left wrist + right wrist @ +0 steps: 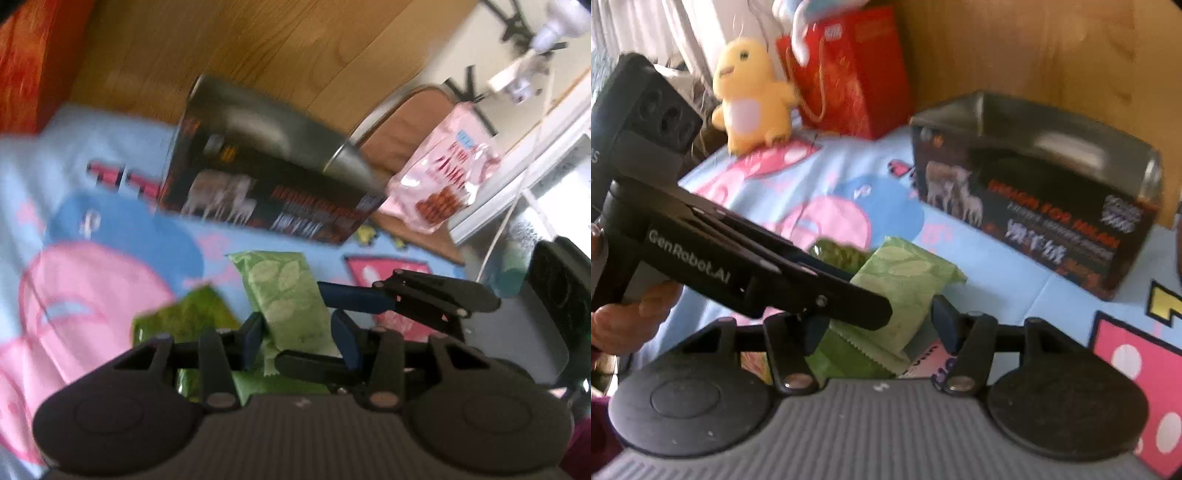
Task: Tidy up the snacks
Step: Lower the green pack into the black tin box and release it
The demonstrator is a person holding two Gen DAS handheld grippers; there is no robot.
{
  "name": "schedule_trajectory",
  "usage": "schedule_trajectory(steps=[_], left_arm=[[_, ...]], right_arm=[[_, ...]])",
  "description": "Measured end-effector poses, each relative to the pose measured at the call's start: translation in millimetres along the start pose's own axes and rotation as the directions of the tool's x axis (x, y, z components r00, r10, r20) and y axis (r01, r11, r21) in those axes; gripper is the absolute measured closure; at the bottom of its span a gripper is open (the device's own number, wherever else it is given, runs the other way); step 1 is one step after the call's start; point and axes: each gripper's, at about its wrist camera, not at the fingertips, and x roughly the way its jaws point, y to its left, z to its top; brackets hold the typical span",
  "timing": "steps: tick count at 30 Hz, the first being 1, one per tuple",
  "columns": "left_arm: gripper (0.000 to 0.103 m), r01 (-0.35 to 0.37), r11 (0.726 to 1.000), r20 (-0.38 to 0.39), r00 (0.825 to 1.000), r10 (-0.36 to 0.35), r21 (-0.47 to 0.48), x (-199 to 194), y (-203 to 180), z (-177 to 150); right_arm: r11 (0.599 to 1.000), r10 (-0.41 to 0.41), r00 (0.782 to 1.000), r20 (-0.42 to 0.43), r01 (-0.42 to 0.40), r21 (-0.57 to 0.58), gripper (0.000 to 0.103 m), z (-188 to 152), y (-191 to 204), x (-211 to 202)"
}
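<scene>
A light green leaf-print snack packet (291, 299) lies on the cartoon bedsheet (81, 155), between the blue pads of my left gripper (300, 339), whose jaws stand open around it. My right gripper (882, 325) is also open around the same packet (905, 284). The right gripper's fingers (354, 297) reach in from the right in the left wrist view. A darker green packet (184, 317) lies beside it. A black open tin box (1034, 206) stands behind, empty as far as I see. A pink snack bag (443, 173) sits at the far right.
A wooden wall (1034, 48) backs the bed. A yellow plush chick (753, 96) and a red gift bag (849, 70) stand at the back left. A pink polka-dot patch (1137, 376) is on the sheet at right. A brown chair (410, 122) stands beyond.
</scene>
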Motion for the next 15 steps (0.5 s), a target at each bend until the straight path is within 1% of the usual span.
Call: schedule_trajectory(steps=[2, 4, 6, 7, 9, 11, 12, 14, 15], left_arm=[[0.063, 0.005, 1.000, 0.050, 0.999, -0.006, 0.027, -9, -10, 13], [0.062, 0.003, 0.998, 0.102, 0.995, -0.010, 0.067, -16, -20, 32], [0.061, -0.006, 0.996, 0.140, 0.990, -0.006, 0.087, -16, -26, 53], [0.060, -0.015, 0.995, 0.159, 0.987, -0.001, 0.098, -12, -27, 63], [0.060, -0.041, 0.993, 0.184, 0.983, 0.020, 0.110, -2, -26, 80], [0.060, -0.072, 0.993, 0.183, 0.982, 0.053, 0.097, 12, -20, 98], [0.060, -0.091, 0.992, 0.180, 0.981, 0.073, 0.091, 20, -16, 105], [0.056, -0.139, 0.986, 0.171, 0.978, 0.122, 0.090, 34, -9, 113], [0.051, -0.164, 0.982, 0.166, 0.975, 0.147, 0.095, 39, -7, 115]], right_arm=[[0.999, -0.030, 0.998, 0.058, 0.032, -0.033, 0.041, 6, 4, -10], [0.995, -0.068, 0.989, 0.132, 0.077, -0.060, 0.041, 16, 9, -21], [0.987, -0.108, 0.970, 0.217, 0.130, -0.092, 0.041, 28, 10, -32], [0.986, -0.119, 0.962, 0.246, 0.144, -0.086, 0.041, 35, 6, -34], [0.987, -0.136, 0.951, 0.278, 0.156, -0.048, 0.040, 50, -5, -34], [0.985, -0.161, 0.941, 0.296, 0.174, -0.018, 0.040, 65, -19, -26], [0.984, -0.172, 0.940, 0.294, 0.180, -0.002, 0.040, 72, -26, -19], [0.983, -0.184, 0.943, 0.278, 0.184, 0.024, 0.040, 84, -41, -1], [0.983, -0.184, 0.946, 0.268, 0.181, 0.036, 0.038, 86, -47, 7]])
